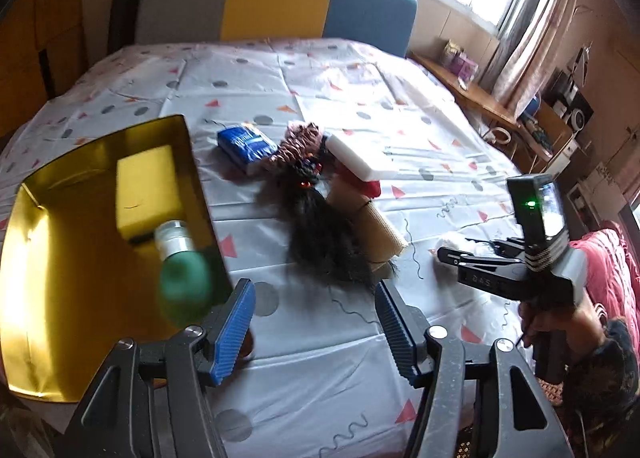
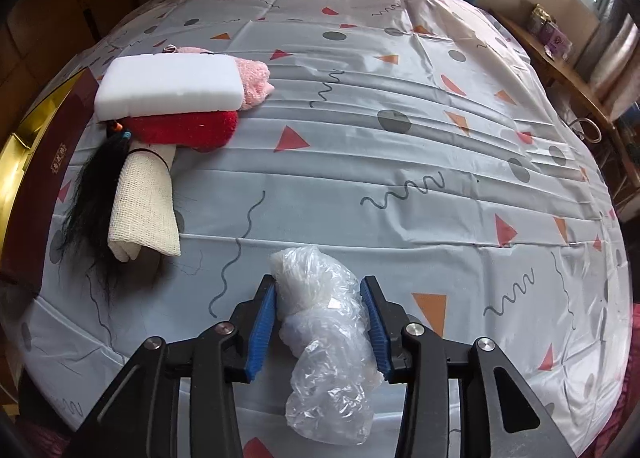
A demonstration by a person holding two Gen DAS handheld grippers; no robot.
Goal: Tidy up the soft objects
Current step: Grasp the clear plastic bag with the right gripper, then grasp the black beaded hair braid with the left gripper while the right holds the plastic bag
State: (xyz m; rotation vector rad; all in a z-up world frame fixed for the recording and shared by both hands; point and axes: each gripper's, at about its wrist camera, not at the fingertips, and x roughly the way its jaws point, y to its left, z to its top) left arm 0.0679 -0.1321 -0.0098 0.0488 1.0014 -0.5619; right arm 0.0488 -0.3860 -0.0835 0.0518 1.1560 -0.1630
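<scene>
I have the right gripper (image 2: pixel 320 322) straddling the crumpled clear plastic bag (image 2: pixel 326 338), which lies on the patterned bedsheet (image 2: pixel 400 178) directly under and between its blue pads (image 2: pixel 262 330). The bag's long axis runs along the fingers, from just past the tips back toward the hinge, so the jaws cross its narrow width. Both pads appear to press its sides; I judge it clamped on the bag, though the film is loose enough that the hold may be shallow.

My left gripper (image 1: pixel 316 334) stands apart with nothing between its pads (image 1: pixel 236 332). The gold tray (image 1: pixel 80 298) sits just to its left, already holding a yellow sponge block (image 1: pixel 148 190) and a green bottle-like object (image 1: pixel 184 282) that is blurred. Ahead of it lies the pile: black hair wig (image 1: pixel 324 242), cream mesh cloth (image 1: pixel 380 230), white foam block (image 1: pixel 360 154), blue tissue pack (image 1: pixel 246 146).

The move I expect carries the bag to the tray, which lies well to the left of the right gripper, beyond the pile. The right hand is the only one on the bag; the left is nearer the tray.

The left wrist view shows the tray's inside and contents, and the right gripper (image 1: pixel 480 258) from the side; the right wrist view shows only the tray's gold rim (image 2: pixel 16 154) at the left edge, but alone shows the pads on the bag, plus a red cloth (image 2: pixel 184 130) and pink cloth (image 2: pixel 254 82) under the foam.
</scene>
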